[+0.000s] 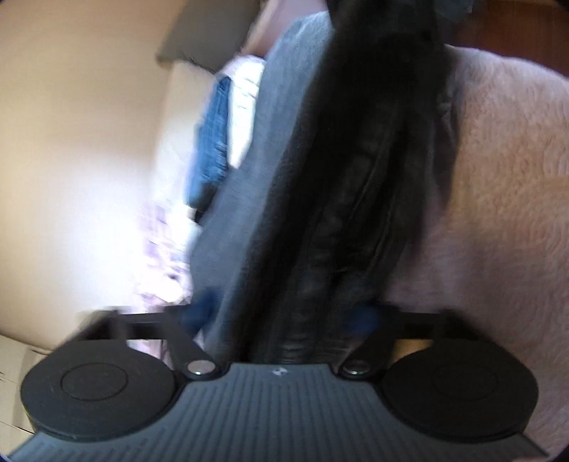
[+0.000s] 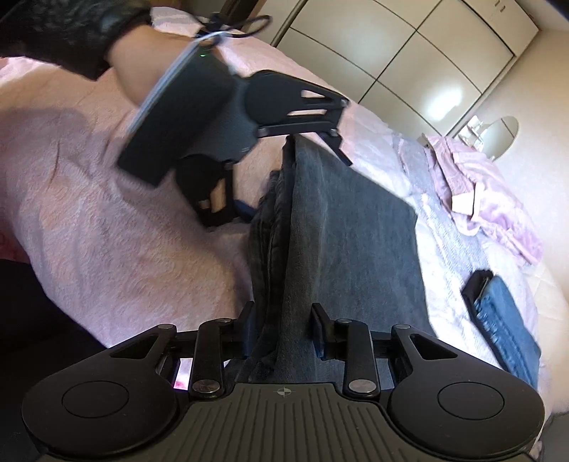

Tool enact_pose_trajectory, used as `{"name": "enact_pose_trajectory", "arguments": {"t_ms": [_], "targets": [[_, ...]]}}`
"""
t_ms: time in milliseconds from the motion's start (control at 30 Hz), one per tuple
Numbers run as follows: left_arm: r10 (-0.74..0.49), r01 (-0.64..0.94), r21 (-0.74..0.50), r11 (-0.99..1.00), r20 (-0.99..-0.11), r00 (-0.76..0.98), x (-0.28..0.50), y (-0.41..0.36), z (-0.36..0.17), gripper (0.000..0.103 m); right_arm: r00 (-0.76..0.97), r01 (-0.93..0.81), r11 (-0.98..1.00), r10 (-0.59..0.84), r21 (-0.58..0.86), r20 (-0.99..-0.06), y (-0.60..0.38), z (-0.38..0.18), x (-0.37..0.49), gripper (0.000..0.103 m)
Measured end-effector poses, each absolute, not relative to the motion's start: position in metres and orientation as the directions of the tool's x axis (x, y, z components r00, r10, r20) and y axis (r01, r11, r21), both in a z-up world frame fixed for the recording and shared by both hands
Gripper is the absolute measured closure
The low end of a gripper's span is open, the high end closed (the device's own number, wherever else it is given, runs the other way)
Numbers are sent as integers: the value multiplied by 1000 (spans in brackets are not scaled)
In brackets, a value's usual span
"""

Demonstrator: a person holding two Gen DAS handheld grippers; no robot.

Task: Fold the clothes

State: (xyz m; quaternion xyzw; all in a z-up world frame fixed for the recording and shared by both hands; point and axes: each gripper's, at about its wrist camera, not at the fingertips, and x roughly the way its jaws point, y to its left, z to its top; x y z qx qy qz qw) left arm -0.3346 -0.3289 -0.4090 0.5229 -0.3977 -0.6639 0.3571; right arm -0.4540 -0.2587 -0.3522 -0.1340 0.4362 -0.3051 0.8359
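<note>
Dark grey jeans [image 2: 348, 241], folded lengthwise, stretch across the pink bed between both grippers. My right gripper [image 2: 283, 330] is shut on their near end, fingers [image 2: 249, 327] pressed against the cloth. At the far end my left gripper [image 2: 293, 183], held in a person's hand, has its fingers spread wide, with the jeans' edge between them. The left wrist view is blurred. It shows the grey jeans [image 1: 249, 177] and their dark folded layers filling the gap of the left gripper [image 1: 282, 312], its blue pads [image 1: 202, 312] on either side.
The pink bedspread [image 2: 124, 213] surrounds the jeans. Folded blue jeans [image 2: 505, 320] and a lilac garment [image 2: 490, 202] lie on the right side of the bed. Wardrobe doors [image 2: 409, 53] stand beyond. A black sleeve [image 2: 71, 32] reaches in at the top left.
</note>
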Motion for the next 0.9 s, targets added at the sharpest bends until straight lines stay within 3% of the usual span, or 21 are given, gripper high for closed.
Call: {"name": "enact_pose_trajectory", "arguments": {"t_ms": [100, 133, 167, 233, 467, 500, 533, 567, 700, 900], "targets": [[-878, 119, 879, -461, -433, -202, -332, -327, -401, 64, 411, 397, 724, -690, -564, -595, -240, -366, -459, 71], [-873, 145, 868, -474, -443, -203, -332, -327, -395, 64, 407, 409, 706, -708, -578, -577, -234, -371, -460, 59], [-868, 170, 856, -488, -454, -204, -331, -329, -389, 65, 402, 423, 690, -724, -587, -561, -229, -375, -461, 39], [-856, 214, 832, -512, -474, -206, -331, -332, -376, 66, 387, 436, 682, -731, -587, -562, -221, -385, -458, 27], [-832, 266, 788, -555, -520, -194, -331, -323, -344, 68, 293, 419, 580, -815, -698, -501, -228, -413, -449, 27], [-828, 274, 782, -560, -526, -192, -331, -322, -339, 68, 256, 393, 560, -828, -729, -499, -234, -419, -449, 28], [-827, 279, 778, -563, -530, -188, -331, -321, -335, 68, 253, 378, 556, -831, -740, -495, -239, -420, -454, 35], [-830, 282, 781, -557, -528, -177, -330, -322, -331, 68, 277, 377, 562, -827, -737, -489, -240, -413, -458, 60], [-861, 333, 798, -502, -498, -106, -311, -306, -307, 70, 384, 375, 588, -802, -716, -457, -242, -377, -470, 73], [-902, 376, 855, -356, -419, 99, -266, -238, -265, 70, 547, 328, 552, -773, -767, -322, -257, -328, -437, 75]]}}
